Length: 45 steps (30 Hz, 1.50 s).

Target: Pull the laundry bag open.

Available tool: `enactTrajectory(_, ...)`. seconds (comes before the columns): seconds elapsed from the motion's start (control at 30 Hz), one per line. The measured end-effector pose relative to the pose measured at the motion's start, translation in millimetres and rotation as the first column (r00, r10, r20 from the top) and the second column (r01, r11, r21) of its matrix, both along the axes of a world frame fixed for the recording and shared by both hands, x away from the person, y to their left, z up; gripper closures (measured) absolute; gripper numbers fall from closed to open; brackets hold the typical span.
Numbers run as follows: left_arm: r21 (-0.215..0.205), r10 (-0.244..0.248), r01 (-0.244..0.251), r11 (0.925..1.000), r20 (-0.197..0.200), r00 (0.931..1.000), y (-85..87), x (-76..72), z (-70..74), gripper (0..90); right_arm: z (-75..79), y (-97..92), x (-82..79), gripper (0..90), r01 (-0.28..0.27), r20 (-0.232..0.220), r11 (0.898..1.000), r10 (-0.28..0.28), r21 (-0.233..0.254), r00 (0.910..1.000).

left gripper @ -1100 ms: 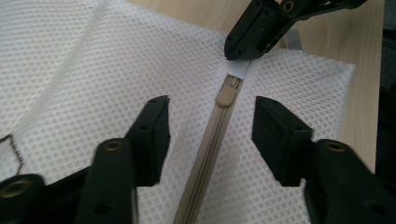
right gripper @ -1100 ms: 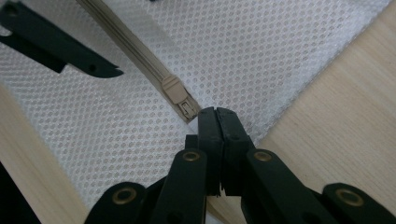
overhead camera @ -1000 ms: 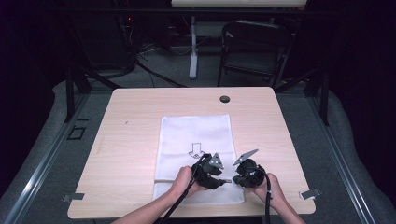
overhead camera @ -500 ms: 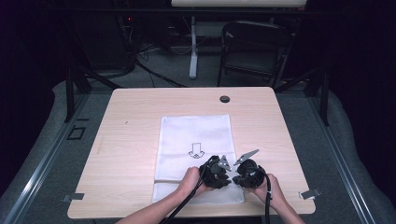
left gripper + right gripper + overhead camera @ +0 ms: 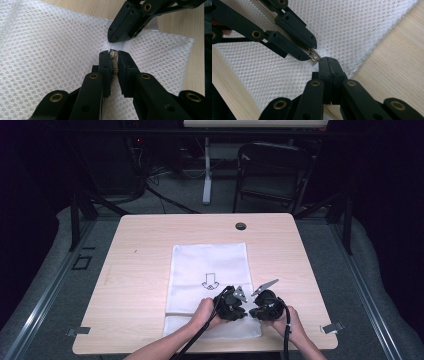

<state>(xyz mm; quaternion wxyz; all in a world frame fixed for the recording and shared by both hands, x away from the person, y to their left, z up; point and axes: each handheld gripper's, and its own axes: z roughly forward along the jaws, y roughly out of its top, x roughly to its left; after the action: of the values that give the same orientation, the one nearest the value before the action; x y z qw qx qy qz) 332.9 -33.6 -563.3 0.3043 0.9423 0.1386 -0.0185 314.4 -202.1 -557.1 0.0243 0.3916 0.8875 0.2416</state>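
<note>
One white mesh bag (image 5: 210,270) with a printed arrow lies flat on your wooden table (image 5: 140,245), dark room and chair (image 5: 272,170) behind. Your left gripper (image 5: 113,55) has just been closing and pinches the zipper pull (image 5: 114,55) at the bag's near edge; your right gripper (image 5: 328,62) is clamped on the mesh beside it.

The left claw (image 5: 239,301) and right claw (image 5: 256,304) are held tip to tip, nearly touching, by two hands brought close together, forearms entering from below. The left jaws have just been closing to a narrow gap; the right jaws are pressed fully together.
</note>
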Motion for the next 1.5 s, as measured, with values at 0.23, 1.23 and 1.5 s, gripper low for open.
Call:
enactTrajectory(0.23, 0.008, -0.003, 0.003, 1.0000, 0.004, 1.0000, -0.1, -0.5, 2.0, 81.8, 1.1, 0.4, 1.0, 90.0, 0.000, -0.002, 1.000, 0.000, -0.030, 1.0000)
enactTrajectory(1.23, 0.004, 0.007, -0.007, 1.0000, -0.005, 1.0000, 13.6, 0.9, 6.7, 81.7, 1.7, 0.9, 1.7, 90.0, 0.007, -0.015, 1.000, -0.007, -0.031, 0.9999)
enactTrajectory(1.5, 0.008, 0.011, -0.011, 0.9999, -0.018, 0.9998, 18.9, 2.2, 8.3, 81.7, 1.5, 2.2, 1.4, 90.0, 0.009, -0.011, 0.999, -0.010, -0.031, 0.9999)
